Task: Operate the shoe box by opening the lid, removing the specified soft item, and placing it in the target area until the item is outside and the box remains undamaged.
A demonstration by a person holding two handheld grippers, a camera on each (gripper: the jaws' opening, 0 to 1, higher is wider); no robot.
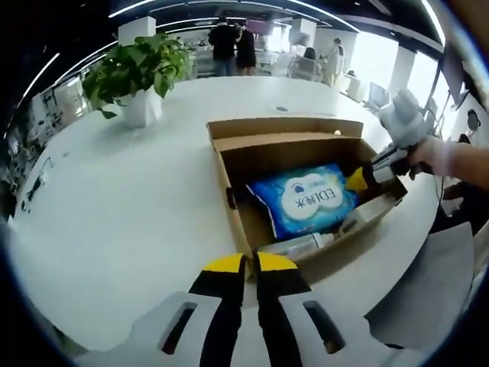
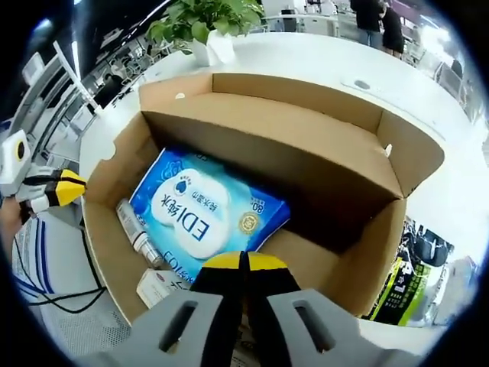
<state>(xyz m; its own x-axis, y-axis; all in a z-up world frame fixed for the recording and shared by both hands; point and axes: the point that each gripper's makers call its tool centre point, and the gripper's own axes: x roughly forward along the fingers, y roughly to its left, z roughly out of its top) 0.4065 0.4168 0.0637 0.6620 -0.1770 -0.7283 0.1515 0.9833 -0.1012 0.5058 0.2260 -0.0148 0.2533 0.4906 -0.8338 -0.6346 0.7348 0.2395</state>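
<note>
Right now my right tool (image 2: 244,262) hangs over the open shoe box (image 2: 321,145), its yellow-tipped jaws pressed together with nothing between them, just above the near edge of the blue wipes pack (image 2: 202,214). My left tool (image 1: 250,264) is clenched too and holds nothing — it sits outside the box, at the near corner of the cardboard wall, over the white desk (image 1: 114,214).

As I judge it, the opening is done: the lid flap stands back along the far side and the inside is exposed. The taking-out is not yet done. The soft pack lies flat on the box floor, tilted toward one corner, with a slim bottle (image 2: 136,232) beside it and a small white carton (image 2: 159,287) near the bottle. I would need to part the right jaws before I can pinch the pack, and no target area is marked anywhere I can see.

Farther out, a potted plant (image 1: 137,73) stands on the desk well apart from the box, and people stand at the far end of the room.

Hard to tell — whether the right jaws touch the pack or only hover; my own tool hides that edge, and part of the small carton as well.
</note>
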